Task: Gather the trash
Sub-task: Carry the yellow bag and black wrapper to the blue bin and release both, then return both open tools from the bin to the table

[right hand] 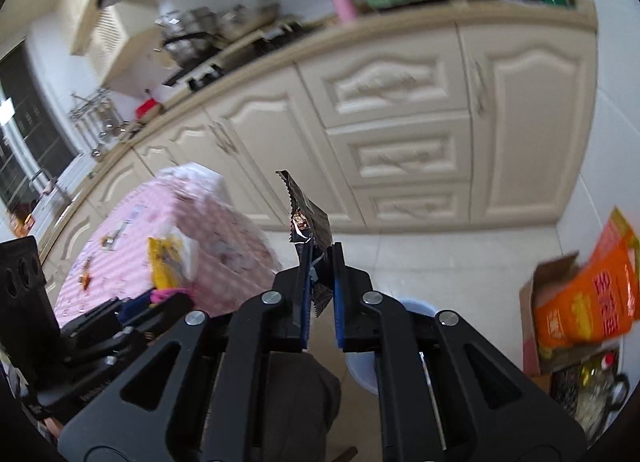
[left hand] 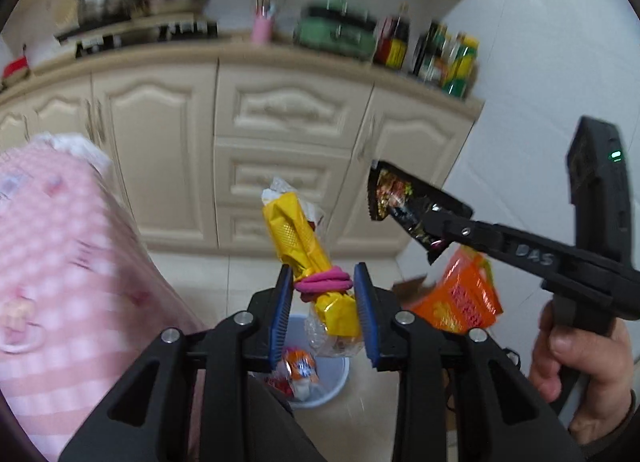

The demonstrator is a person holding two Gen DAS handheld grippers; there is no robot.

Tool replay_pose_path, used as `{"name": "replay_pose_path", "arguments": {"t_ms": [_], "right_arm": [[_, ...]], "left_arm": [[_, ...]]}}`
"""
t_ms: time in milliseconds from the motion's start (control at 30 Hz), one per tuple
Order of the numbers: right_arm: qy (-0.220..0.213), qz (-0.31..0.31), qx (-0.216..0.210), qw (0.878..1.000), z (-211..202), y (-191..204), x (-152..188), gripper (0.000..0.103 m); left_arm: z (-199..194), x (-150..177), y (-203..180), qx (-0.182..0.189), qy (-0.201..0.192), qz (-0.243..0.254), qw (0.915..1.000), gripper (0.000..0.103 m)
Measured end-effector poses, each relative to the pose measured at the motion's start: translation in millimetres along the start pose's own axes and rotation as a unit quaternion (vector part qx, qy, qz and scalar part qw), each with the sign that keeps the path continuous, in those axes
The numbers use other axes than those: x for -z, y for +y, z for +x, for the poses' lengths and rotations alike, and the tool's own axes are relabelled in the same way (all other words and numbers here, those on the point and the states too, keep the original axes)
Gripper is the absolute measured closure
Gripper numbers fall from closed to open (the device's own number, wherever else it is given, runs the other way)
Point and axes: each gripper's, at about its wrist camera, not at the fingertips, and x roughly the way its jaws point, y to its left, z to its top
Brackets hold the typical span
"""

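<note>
Both grippers, left (left hand: 323,290) clamping a yellow packet (left hand: 304,246) and right (right hand: 322,274) a dark wrapper (right hand: 310,217), I am carrying over the bin (left hand: 334,382), needing release next.

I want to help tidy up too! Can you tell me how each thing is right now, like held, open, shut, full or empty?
left gripper: shut on the yellow wrapper
yellow wrapper: held upright, pink band around it
right gripper: shut on the dark wrapper
dark wrapper: held, sticking up
bin: open, some trash inside
cabinet doors: shut
orange box: tilted, flap open
</note>
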Motion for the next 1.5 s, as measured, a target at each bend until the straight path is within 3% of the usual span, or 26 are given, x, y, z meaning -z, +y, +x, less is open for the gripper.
{"name": "replay_pose_path", "arguments": {"t_ms": [167, 367, 400, 433, 467, 533, 567, 600, 633, 1000, 1500], "right_arm": [[0.035, 0.037, 0.007, 0.999, 37, -34, 15, 0.094], [0.083, 0.073, 0.018, 0.994, 92, -69, 31, 0.093], [0.097, 0.082, 0.017, 0.992, 104, -75, 35, 0.091], [0.111, 0.096, 0.016, 0.989, 114, -83, 39, 0.09], [0.121, 0.111, 0.019, 0.986, 122, -90, 43, 0.09], [0.126, 0.128, 0.027, 0.983, 128, -101, 50, 0.085], [0.122, 0.135, 0.029, 0.983, 127, -105, 51, 0.061], [0.118, 0.139, 0.031, 0.983, 125, -106, 52, 0.011], [0.107, 0.141, 0.035, 0.984, 121, -106, 51, 0.006], [0.074, 0.118, 0.059, 0.988, 86, -90, 27, 0.006], [0.031, 0.065, 0.033, 0.997, 46, -23, -8, 0.006]], "left_arm": [[73, 16, 2, 0.005, 0.073, -0.021, 0.9971, 0.073], [138, 24, 9, 0.016, 0.124, -0.041, 0.9913, 0.07], [149, 27, 10, 0.014, 0.14, -0.041, 0.9892, 0.061], [158, 31, 14, 0.004, 0.16, -0.044, 0.9861, 0.041], [167, 33, 19, -0.014, 0.177, -0.052, 0.9828, 0.035], [169, 34, 26, -0.018, 0.169, -0.065, 0.9832, 0.024], [166, 34, 28, -0.026, 0.164, -0.067, 0.9838, 0.021], [165, 33, 29, -0.032, 0.16, -0.068, 0.9842, 0.016], [162, 32, 30, -0.035, 0.156, -0.071, 0.9846, 0.015], [102, 5, 18, -0.048, 0.096, -0.058, 0.9925, 0.013], [-2, -30, -4, -0.037, 0.008, -0.031, 0.9988, 0.012]]}}
